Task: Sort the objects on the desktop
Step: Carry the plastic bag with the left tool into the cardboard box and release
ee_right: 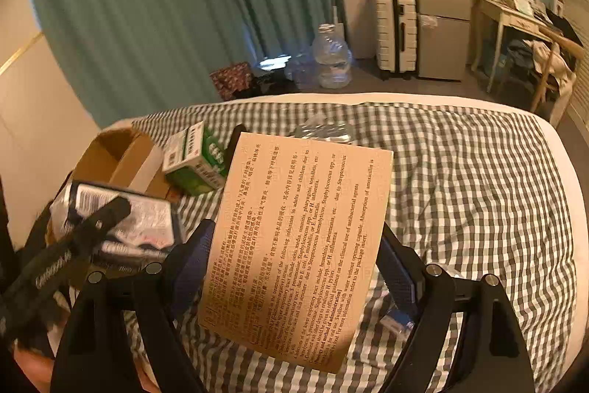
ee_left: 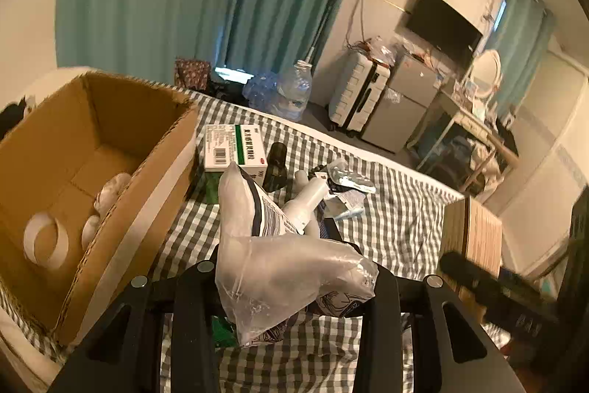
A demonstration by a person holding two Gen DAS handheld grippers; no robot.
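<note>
The right tongs [ee_right: 294, 245] stand wide and squeeze a big tan medicine box [ee_right: 298, 245] by its two side walls, up above the checked bed cover [ee_right: 478, 190]. The left tongs [ee_left: 291, 282] are closed down narrow on a clear plastic bag [ee_left: 279, 275], which sticks up between the fingers.

The tan box looks light and stiff. Its flat sides give the pads a good hold, but a hard squeeze could dent the thin card. The bag is soft, crinkly and slippery. It bends and flops, so it is best held low and near its middle, where the plastic bunches up.

The biggest thing nearby is the open cardboard box [ee_left: 92, 150], on the left side of the bed. Its walls stand tall, so things probably must go up and over the rim before they drop in. A tape roll [ee_left: 46, 238] already lies inside, with room left over.

Beside the cardboard box sits a white and green carton [ee_left: 235, 146], then a small dark bottle [ee_left: 278, 168] and a white bottle [ee_left: 307, 201] lying down. The right part of the bed is bare and open for moving.
</note>
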